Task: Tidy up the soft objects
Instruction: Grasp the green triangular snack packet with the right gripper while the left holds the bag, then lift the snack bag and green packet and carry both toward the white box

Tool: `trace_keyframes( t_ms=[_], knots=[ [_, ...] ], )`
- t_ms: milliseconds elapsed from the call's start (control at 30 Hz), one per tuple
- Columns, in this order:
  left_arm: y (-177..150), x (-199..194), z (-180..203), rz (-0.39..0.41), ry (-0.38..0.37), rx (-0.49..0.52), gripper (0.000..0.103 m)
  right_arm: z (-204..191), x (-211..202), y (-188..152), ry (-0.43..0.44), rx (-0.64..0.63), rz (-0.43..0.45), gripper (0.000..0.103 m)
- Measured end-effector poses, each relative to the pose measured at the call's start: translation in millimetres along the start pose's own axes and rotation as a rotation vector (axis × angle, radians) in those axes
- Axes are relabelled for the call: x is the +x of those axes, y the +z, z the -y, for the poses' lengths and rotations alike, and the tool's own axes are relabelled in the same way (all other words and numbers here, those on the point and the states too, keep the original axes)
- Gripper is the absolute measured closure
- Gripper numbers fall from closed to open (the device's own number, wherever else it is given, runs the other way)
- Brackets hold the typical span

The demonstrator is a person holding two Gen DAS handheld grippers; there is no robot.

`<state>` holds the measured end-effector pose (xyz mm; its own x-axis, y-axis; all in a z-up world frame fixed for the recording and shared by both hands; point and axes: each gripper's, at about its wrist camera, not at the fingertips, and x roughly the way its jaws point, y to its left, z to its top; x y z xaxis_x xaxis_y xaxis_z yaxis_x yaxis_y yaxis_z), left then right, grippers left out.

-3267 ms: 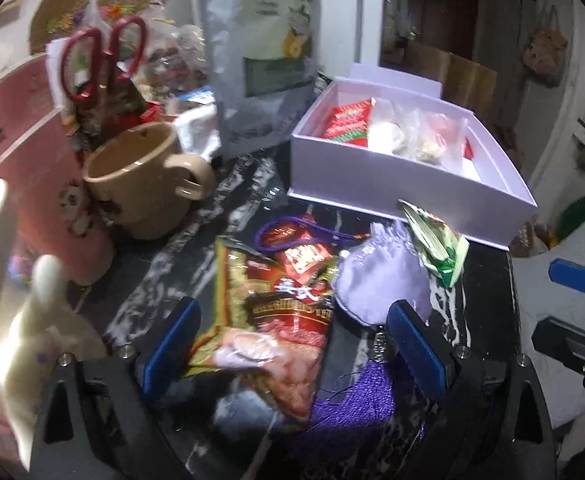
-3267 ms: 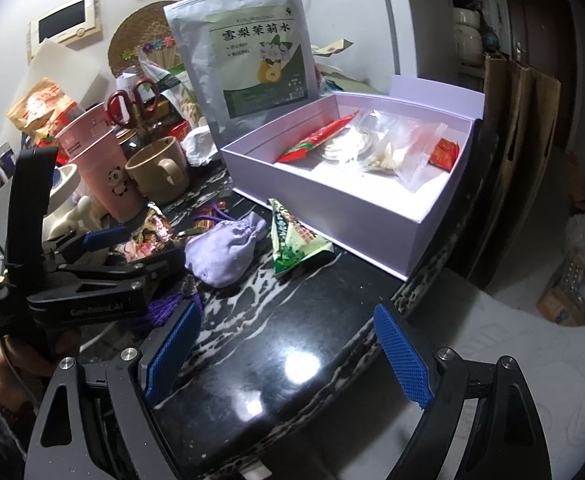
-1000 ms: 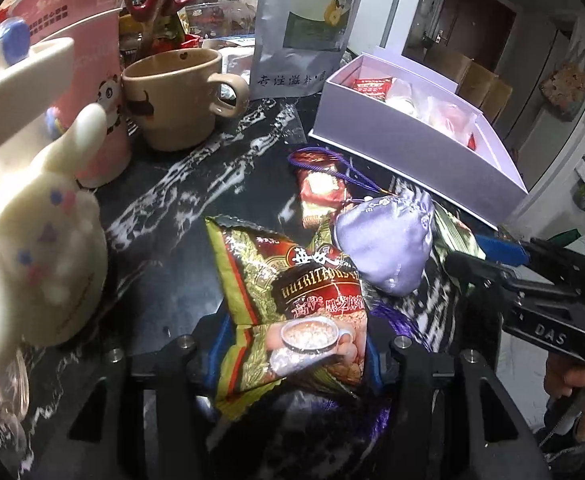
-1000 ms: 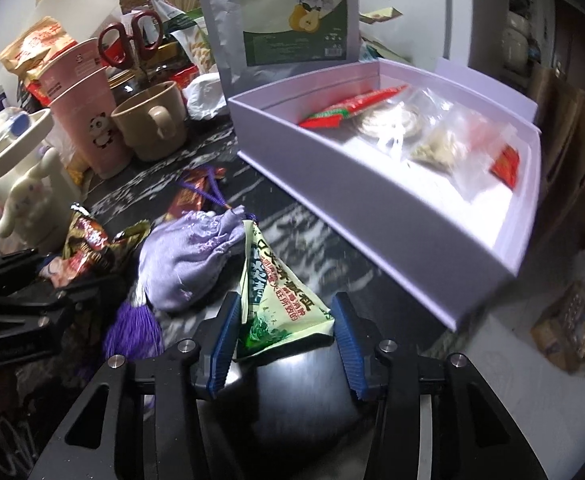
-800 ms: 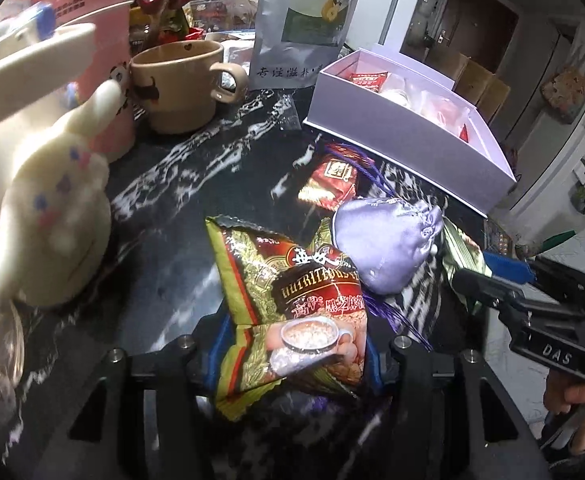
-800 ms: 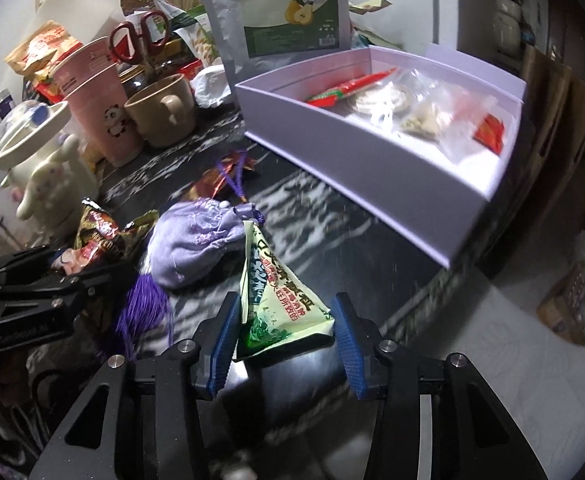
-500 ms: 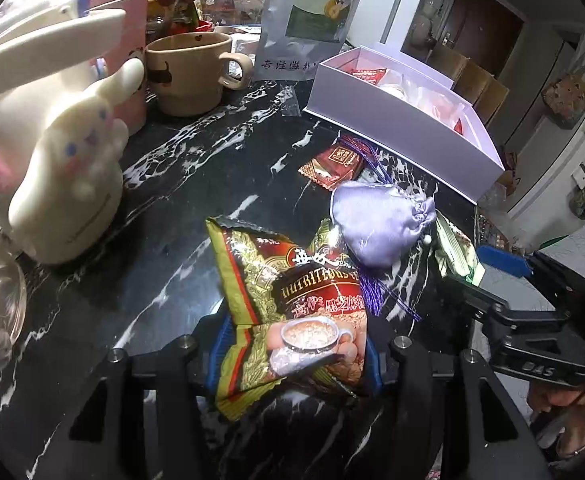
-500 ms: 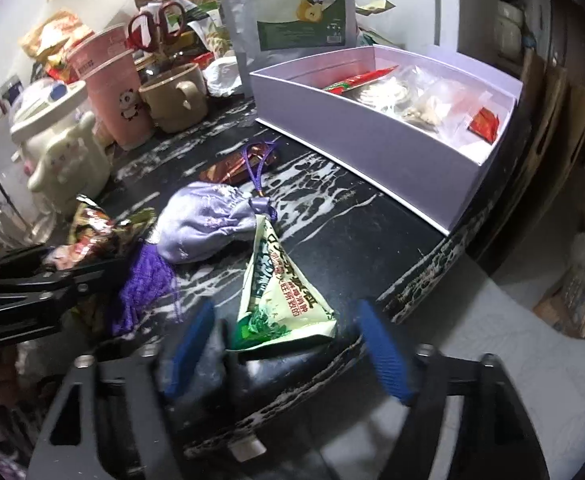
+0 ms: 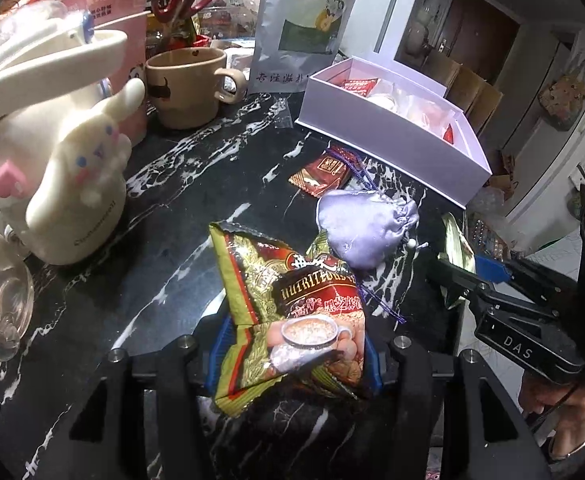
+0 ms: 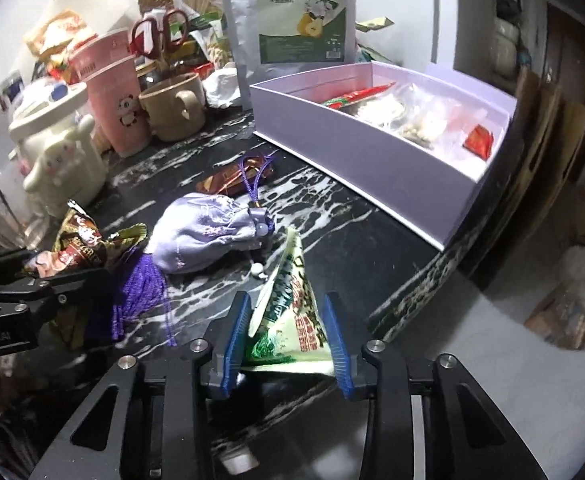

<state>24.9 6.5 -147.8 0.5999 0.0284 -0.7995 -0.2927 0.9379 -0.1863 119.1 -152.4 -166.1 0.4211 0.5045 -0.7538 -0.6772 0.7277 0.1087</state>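
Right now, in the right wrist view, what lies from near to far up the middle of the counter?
Green triangular packet between the closing jaws → lilac drawstring pouch → small brown sachet → beige mug → red-handled scissors.

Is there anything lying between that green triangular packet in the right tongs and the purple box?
Nothing visible. The green packet sits between the right tongs, whose jaws are closing, and only bare black counter lies before the box.
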Motion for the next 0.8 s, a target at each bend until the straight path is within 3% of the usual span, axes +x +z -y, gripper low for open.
trace_keyframes(
  t_ms=[433, 800],
  knots=[
    [-9.6, -35.4, 20.2, 0.081, 0.002, 0.009, 0.052, -0.3, -26.5, -18.6, 0.102, 0.083, 0.040, 0.077],
    [-1.7, -60.5, 39.3, 0.179, -0.010, 0.041, 0.052, -6.7, -54.1, -14.5, 0.140, 0.058, 0.124, 0.077]
  ],
)
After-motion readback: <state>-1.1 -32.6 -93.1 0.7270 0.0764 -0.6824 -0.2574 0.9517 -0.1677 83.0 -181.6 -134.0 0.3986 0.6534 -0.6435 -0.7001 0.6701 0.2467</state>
